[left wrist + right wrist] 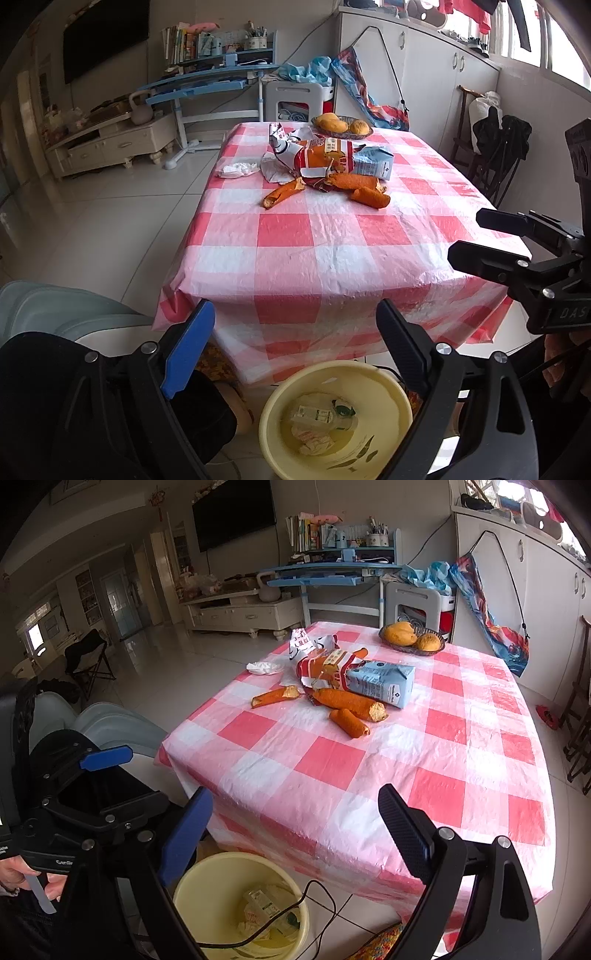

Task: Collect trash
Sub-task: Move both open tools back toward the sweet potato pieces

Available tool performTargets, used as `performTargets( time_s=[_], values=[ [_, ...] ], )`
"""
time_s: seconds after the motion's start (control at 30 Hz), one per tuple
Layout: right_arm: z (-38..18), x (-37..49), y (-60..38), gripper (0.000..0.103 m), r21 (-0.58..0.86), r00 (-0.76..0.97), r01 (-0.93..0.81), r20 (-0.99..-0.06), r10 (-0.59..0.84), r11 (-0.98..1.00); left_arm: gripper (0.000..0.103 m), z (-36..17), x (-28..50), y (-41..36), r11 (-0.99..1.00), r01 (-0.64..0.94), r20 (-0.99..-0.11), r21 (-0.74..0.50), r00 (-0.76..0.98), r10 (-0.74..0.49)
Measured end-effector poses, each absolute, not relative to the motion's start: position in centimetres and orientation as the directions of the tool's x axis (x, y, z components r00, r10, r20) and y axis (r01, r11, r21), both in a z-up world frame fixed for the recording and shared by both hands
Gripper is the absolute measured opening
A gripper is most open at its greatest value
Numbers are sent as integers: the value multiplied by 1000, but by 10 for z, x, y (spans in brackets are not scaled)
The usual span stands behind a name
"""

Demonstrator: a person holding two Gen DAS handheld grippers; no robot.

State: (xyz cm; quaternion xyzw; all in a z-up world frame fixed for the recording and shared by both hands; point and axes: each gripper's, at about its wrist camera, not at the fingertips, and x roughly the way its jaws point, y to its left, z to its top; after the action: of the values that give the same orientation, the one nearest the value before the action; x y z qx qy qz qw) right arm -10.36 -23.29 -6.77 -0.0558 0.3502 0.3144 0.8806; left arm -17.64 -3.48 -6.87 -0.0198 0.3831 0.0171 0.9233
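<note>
Both grippers hung at the near edge of the tabletop [332, 240], above a yellow bin [334, 417] on the floor that already held a small carton and wrappers. The left gripper [295, 354] had its fingers spread wide with nothing between them, and the right gripper [295, 834] was released and empty as well. The trash lay well ahead of both, toward the far half of the checked cloth: a blue milk carton [382, 683], an orange snack bag [325, 670], a crumpled tissue [264, 667] and three orange peel-like pieces [349, 703]. The nearest piece [349, 722] lay slanted across the line of reach, so either hand would probably have to go forward and turn a little. The right one looked slightly nearer.
</note>
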Motion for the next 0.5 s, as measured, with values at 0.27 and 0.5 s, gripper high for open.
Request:
performTargets(
  time_s=[0.27, 0.5],
  values=[
    [-66, -86, -233, 87, 124, 574, -567, -650, 498, 814, 86, -53, -161, -13, 988, -82, -705, -127, 708, -32],
    [-66, -49, -217, 80, 104, 543, -580, -690, 479, 808, 86, -41, -95, -2, 994, -80, -726, -69, 688, 5]
  ],
)
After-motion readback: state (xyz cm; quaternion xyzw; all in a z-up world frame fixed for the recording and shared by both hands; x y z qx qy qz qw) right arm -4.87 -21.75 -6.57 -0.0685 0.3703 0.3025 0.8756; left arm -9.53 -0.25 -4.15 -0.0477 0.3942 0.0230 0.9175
